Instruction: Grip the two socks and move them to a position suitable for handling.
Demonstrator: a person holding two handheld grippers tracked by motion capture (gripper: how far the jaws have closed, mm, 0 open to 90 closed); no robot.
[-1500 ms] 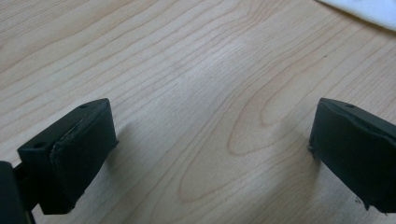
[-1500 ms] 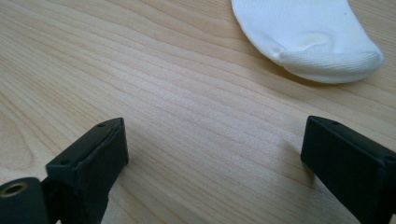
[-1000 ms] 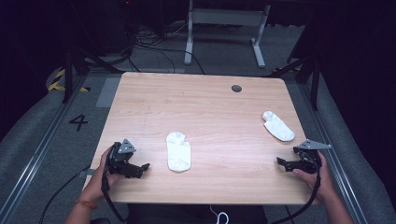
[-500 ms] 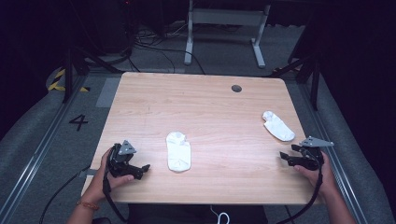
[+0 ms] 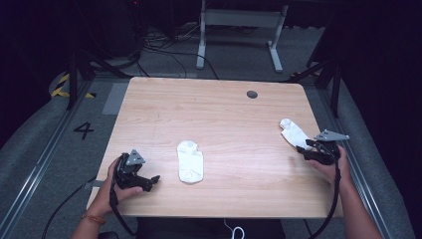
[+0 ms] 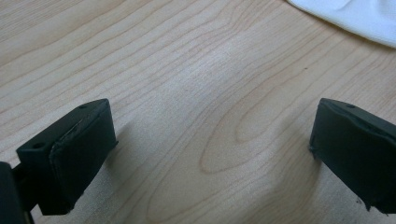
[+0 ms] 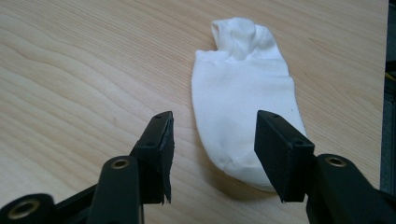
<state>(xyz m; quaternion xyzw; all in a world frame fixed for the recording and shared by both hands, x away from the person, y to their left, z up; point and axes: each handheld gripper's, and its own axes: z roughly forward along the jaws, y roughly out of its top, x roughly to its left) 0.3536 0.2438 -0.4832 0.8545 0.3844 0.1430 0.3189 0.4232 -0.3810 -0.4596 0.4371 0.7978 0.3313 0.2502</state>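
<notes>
Nearest, the left gripper [image 5: 149,182] rested with jaws wide apart on the table [image 5: 214,107], aimed at the middle sock [image 5: 190,161] just beside it. Farther right, the right gripper [image 7: 212,154] stood parted, straddling the second sock [image 7: 243,93], evidently to pinch it.

1. Middle sock [image 6: 355,18]: cut off by the top and right edges of the left gripper view; a corner shows.
2. Right sock [image 7: 243,98]: near end tucked behind the right gripper [image 7: 212,154].
3. Dark round spot [image 5: 252,94] beyond both socks: too small to identify.
</notes>
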